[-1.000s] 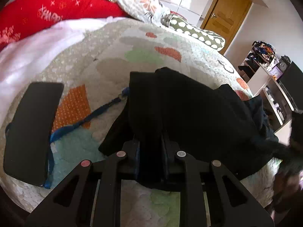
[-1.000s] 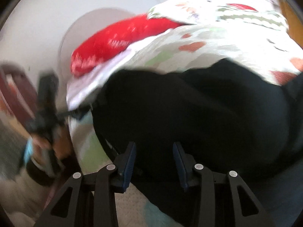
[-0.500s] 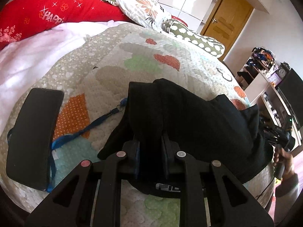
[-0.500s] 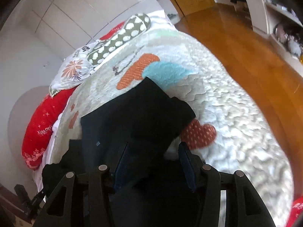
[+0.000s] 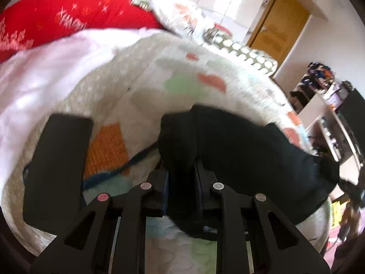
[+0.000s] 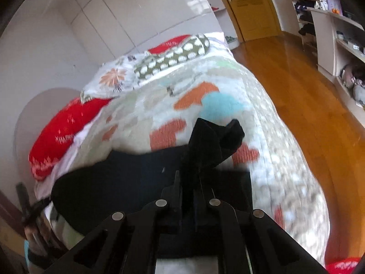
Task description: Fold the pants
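Pants (image 5: 246, 157), black, lie bunched across the patchwork quilt (image 5: 146, 86) near the bed's foot. Left gripper (image 5: 181, 171) is clamped on a thick fold of fabric, jaws pinching it from both sides. Right gripper (image 6: 188, 182) is squeezed tight on another bunch w/ the cloth sticking up past its tips. Black phone (image 5: 57, 171) w/ blue strap (image 5: 127, 162) lies left of the pants; red pillow (image 5: 68, 18) at the head end.

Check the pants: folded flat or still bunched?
Still bunched. The black pants lie crumpled on the quilt, one end pinched up in the right hand-held gripper, another in the left hand-held gripper.
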Demonstrator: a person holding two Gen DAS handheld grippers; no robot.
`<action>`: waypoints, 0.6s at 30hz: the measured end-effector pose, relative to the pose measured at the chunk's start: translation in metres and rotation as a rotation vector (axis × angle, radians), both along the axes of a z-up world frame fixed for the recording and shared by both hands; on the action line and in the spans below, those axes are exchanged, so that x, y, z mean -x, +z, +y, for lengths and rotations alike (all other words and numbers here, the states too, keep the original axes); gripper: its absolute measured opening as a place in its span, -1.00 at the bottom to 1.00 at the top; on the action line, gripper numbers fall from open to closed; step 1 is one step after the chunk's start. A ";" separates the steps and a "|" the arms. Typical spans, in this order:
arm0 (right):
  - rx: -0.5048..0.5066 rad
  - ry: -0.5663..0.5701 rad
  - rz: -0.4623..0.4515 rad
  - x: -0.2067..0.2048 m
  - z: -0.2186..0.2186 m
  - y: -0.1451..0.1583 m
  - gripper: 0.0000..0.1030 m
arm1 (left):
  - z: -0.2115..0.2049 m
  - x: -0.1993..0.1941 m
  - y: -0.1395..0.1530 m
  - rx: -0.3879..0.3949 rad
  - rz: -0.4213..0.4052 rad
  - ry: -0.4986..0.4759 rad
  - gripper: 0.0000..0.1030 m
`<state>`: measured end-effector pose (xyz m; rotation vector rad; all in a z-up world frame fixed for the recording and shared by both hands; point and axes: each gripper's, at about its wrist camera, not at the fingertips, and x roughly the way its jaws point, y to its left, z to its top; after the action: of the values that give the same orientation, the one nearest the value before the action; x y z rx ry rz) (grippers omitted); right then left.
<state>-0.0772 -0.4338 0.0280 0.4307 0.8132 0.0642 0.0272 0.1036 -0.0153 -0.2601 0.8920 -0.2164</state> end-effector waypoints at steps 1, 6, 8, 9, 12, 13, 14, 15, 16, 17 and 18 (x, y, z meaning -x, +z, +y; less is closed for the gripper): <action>0.039 0.002 0.040 0.006 0.004 -0.011 -0.88 | 0.000 -0.002 -0.010 -0.003 0.025 0.007 -0.65; 0.099 -0.031 0.096 0.021 0.002 -0.038 -0.88 | -0.004 0.002 -0.013 -0.018 0.020 0.017 -0.63; 0.151 -0.028 0.099 0.023 0.005 -0.032 -0.88 | -0.004 0.004 -0.008 -0.027 0.019 0.021 -0.51; 0.174 -0.027 0.101 0.023 0.007 -0.030 -0.87 | -0.004 0.005 -0.005 -0.039 0.019 0.028 -0.44; 0.239 -0.040 0.095 0.026 0.010 -0.021 -0.75 | -0.005 0.012 0.002 -0.058 0.008 0.036 -0.41; 0.253 -0.044 0.091 0.027 0.011 -0.019 -0.67 | -0.006 0.014 0.005 -0.070 0.003 0.038 -0.41; 0.276 -0.052 0.091 0.030 0.011 -0.016 -0.61 | -0.006 0.016 0.008 -0.079 -0.001 0.037 -0.41; 0.294 -0.058 0.091 0.032 0.010 -0.013 -0.59 | -0.007 0.018 0.011 -0.092 -0.007 0.039 -0.33; 0.313 -0.064 0.090 0.034 0.010 -0.011 -0.58 | -0.007 0.020 0.014 -0.105 -0.016 0.044 -0.32; 0.337 -0.072 0.086 0.036 0.009 -0.008 -0.58 | -0.007 0.021 0.018 -0.117 -0.026 0.052 -0.32; 0.356 -0.081 0.081 0.039 0.008 -0.004 -0.58 | -0.007 0.023 0.022 -0.124 -0.037 0.060 -0.32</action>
<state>-0.1160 -0.4258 0.0238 0.1303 0.8657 -0.1727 0.0038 0.0969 0.0064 -0.1666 0.8563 -0.1089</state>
